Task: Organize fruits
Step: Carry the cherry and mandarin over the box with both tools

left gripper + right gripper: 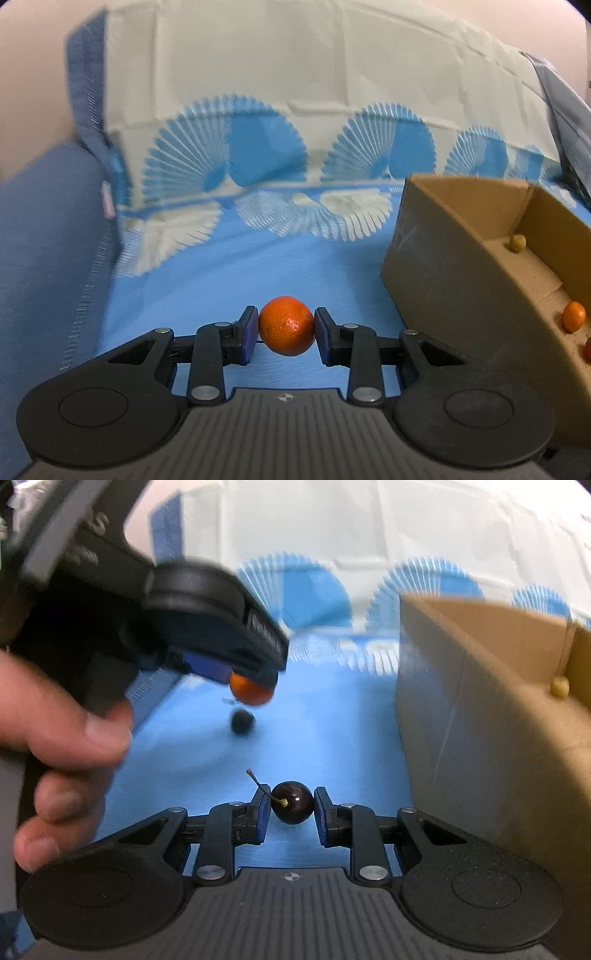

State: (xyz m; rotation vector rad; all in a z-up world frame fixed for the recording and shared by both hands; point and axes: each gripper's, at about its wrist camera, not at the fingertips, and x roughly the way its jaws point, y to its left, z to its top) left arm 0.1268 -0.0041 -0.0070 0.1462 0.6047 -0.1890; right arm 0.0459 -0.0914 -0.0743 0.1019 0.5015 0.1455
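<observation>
My left gripper (286, 326) is shut on an orange tangerine (286, 325), both blue pads pressed against its sides, above the blue bedsheet (240, 266). My right gripper (291, 805) is shut on a dark red cherry (292, 802) whose stem sticks up to the left. In the right wrist view the left gripper (251, 686) hangs blurred at upper left with the tangerine (252, 693) in it, held by a hand (66, 720). An open cardboard box (443, 258) stands to the right of both grippers.
Inside the box lie a small yellow-green fruit (518, 243), another tangerine (573, 315) and a red fruit (587, 350) at the frame edge. A dark round blur (242, 722) sits on the sheet under the held tangerine, fruit or shadow. A patterned pillow (295, 92) rises behind.
</observation>
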